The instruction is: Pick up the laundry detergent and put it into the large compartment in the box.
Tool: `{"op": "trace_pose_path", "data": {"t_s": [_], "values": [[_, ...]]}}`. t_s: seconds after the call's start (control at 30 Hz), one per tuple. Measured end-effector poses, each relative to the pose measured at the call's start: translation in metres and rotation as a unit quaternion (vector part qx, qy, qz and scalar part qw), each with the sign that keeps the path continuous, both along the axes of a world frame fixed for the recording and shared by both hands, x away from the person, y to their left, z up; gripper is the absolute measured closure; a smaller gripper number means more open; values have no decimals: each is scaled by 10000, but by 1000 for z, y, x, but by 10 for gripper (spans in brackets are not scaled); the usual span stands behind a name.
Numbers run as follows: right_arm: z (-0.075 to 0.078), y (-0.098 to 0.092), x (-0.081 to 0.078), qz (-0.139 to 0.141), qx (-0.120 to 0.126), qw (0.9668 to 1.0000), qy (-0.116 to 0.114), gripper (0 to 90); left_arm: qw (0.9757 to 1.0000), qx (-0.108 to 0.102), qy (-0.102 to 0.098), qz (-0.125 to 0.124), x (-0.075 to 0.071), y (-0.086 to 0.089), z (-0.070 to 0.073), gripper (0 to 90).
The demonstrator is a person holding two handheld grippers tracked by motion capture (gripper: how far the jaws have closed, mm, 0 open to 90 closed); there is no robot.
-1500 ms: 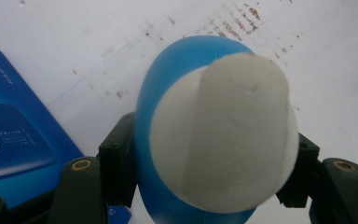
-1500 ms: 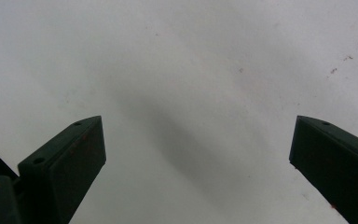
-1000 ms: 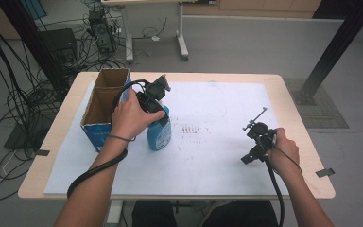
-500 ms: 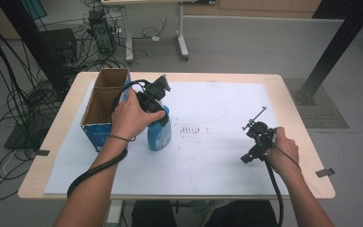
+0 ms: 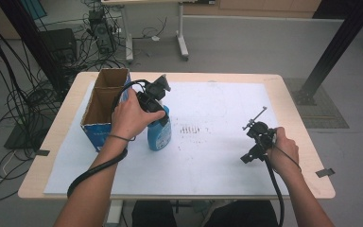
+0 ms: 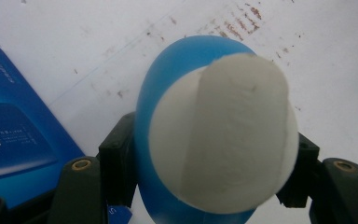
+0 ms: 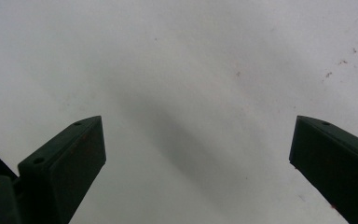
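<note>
- The left gripper (image 5: 157,112) was closed tight on the blue plastic bottle with a white cap (image 6: 214,140), one black jaw on each side, just under the cap.
- The bottle stood upright on the white paper sheet (image 5: 217,156), just beside the open blue cardboard box (image 5: 105,106).
- The right gripper (image 7: 196,154) had its jaws wide apart and held nothing, hanging over bare paper well away from the bottle.
- To do this well, I think the left hand should keep its squeeze firm, hold the bottle straight, and lift it slowly so it does not bump the box.
</note>
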State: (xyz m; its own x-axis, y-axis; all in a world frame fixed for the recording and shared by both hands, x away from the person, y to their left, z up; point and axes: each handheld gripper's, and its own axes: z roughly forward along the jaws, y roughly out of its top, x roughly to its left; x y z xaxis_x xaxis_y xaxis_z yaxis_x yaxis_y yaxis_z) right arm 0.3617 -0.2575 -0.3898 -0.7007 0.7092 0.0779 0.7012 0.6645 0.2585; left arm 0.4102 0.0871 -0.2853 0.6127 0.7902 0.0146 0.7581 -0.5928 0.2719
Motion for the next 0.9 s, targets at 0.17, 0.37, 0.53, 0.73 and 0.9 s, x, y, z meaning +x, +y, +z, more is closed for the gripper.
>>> {"op": "trace_pose_path", "data": {"t_s": [0.17, 0.37, 0.53, 0.73, 0.9], "values": [[0, 0, 0, -4, 9, 10000, -1, 33, 10000, 4, -17, 3, 0, 0, 0, 372], [0, 2, 0, 27, -12, 10000, 6, 33, 10000, -14, -37, -14, -1, 1, 0, 372], [0, 1, -1, 14, -6, 10000, -3, 33, 10000, -5, -34, -2, -1, 0, 0, 372], [1, 0, -1, 4, -19, 10000, -17, 33, 10000, -10, -52, 2, -1, 0, 0, 372], [1, 0, 0, 15, -31, 10000, 0, 33, 10000, -22, -83, -1, -2, 0, -1, 372]]}}
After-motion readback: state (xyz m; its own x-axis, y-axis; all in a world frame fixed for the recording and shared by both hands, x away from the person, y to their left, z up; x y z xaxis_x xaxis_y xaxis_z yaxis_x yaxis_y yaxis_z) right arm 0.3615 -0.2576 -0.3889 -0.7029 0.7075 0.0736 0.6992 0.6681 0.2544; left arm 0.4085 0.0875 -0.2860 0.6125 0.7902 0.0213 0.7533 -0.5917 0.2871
